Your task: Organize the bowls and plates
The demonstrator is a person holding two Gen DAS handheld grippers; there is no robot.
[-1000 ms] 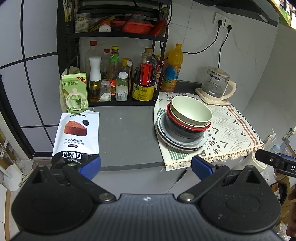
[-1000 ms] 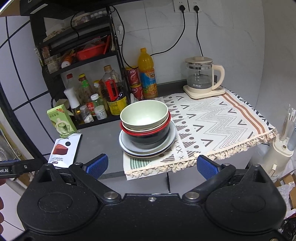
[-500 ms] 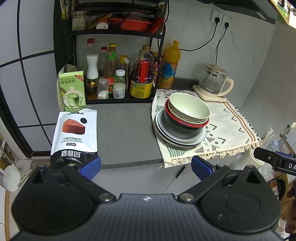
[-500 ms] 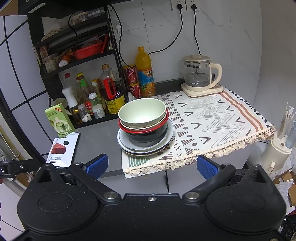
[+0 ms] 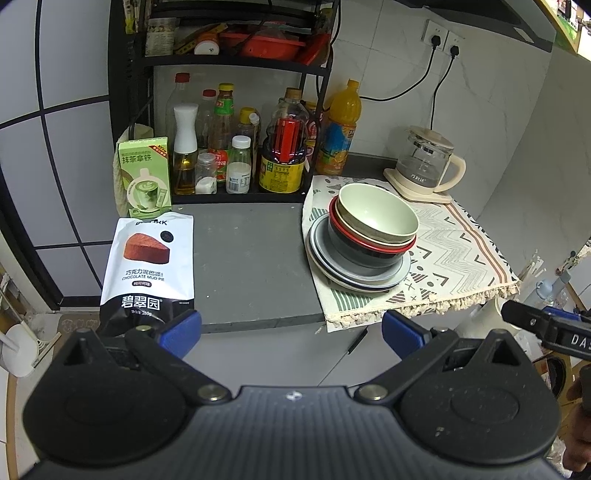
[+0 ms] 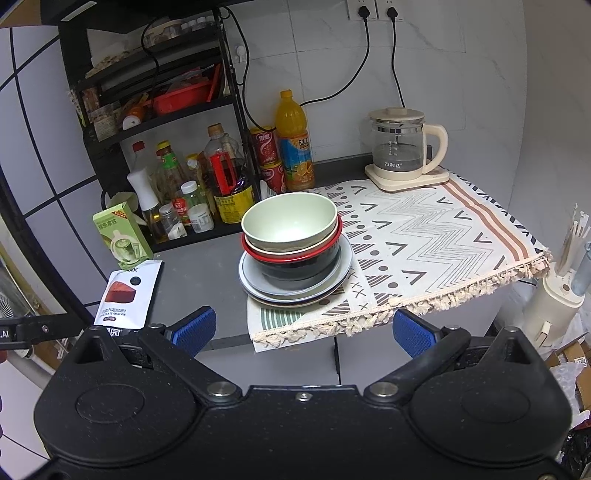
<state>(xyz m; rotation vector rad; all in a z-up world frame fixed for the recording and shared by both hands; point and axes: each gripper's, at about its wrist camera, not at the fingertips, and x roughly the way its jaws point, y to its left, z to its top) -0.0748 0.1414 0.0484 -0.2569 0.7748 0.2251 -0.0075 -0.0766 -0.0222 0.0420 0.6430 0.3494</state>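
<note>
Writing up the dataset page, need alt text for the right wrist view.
A stack of bowls nested on plates sits on a patterned mat on a grey counter, beyond the open right gripper. A glass kettle stands behind; a black rack of bottles is to the left.

A home kitchen: condiment bottles [image 5: 221, 147] on a black rack [image 5: 140, 110], glass kettle [image 6: 402, 147], tiled wall sockets [image 6: 376, 9]

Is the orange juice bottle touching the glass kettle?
Apart. The right wrist view shows bare wall and counter between the orange juice bottle and the glass kettle.
</note>
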